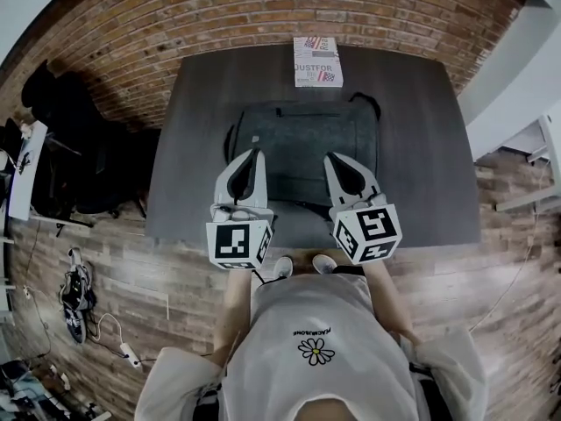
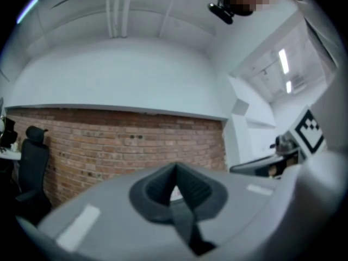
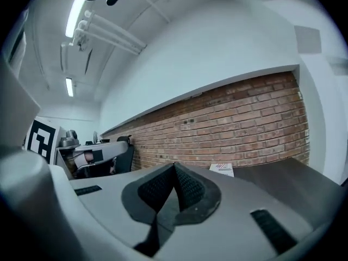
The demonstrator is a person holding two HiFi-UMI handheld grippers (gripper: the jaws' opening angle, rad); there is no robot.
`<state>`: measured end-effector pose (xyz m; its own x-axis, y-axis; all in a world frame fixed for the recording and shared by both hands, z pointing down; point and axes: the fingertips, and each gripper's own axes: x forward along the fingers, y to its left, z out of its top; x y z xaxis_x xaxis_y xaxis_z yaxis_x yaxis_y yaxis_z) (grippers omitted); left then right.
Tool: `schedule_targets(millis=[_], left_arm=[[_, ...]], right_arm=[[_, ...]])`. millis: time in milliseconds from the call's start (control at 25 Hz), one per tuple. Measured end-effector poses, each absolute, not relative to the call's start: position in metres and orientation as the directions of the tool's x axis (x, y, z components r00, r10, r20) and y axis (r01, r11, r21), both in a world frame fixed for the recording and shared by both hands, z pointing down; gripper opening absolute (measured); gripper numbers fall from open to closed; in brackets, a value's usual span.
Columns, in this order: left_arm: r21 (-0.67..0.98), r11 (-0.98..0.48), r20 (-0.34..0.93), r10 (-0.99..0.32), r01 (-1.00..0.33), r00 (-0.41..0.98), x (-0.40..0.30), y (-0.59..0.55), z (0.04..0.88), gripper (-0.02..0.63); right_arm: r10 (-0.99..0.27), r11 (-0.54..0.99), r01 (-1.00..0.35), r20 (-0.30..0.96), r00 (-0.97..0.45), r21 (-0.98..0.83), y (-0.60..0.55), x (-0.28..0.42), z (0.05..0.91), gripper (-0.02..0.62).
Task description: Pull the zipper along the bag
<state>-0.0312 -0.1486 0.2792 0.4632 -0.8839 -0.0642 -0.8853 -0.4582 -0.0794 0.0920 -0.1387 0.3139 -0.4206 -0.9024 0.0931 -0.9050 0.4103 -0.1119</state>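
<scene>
Head view: left gripper (image 1: 253, 153) and right gripper (image 1: 332, 159), both closed and empty, hover over the bag (image 1: 302, 134) by the table's (image 1: 421, 165) near edge. Likely pre-grasp; next, open and pinch the zipper pull.

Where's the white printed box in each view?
Head view: box at the table's far edge, beyond the bag.
Left gripper view: not clearly in it.
Right gripper view: box right of centre, below the brick wall.
Shared landmark: the brick wall, in all three.
</scene>
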Motion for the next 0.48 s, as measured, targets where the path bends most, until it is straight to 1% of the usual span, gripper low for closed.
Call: schedule_targets(millis=[200, 480], left_arm=[[-0.09, -0.464, -0.062, -0.881, -0.881, 0.47, -0.0269, -0.1461, 0.2811, 0.0], [-0.071, -0.471, -0.057, -0.878, -0.879, 0.475, -0.0265, -0.1446, 0.2842, 0.0]], right_arm=[[-0.91, 0.402, -0.908, 0.064, -0.411, -0.119, -0.1317, 0.094, 0.311, 0.0], [-0.91, 0.404, -0.908, 0.057, -0.412, -0.11, -0.1281, 0.0892, 0.3095, 0.0]])
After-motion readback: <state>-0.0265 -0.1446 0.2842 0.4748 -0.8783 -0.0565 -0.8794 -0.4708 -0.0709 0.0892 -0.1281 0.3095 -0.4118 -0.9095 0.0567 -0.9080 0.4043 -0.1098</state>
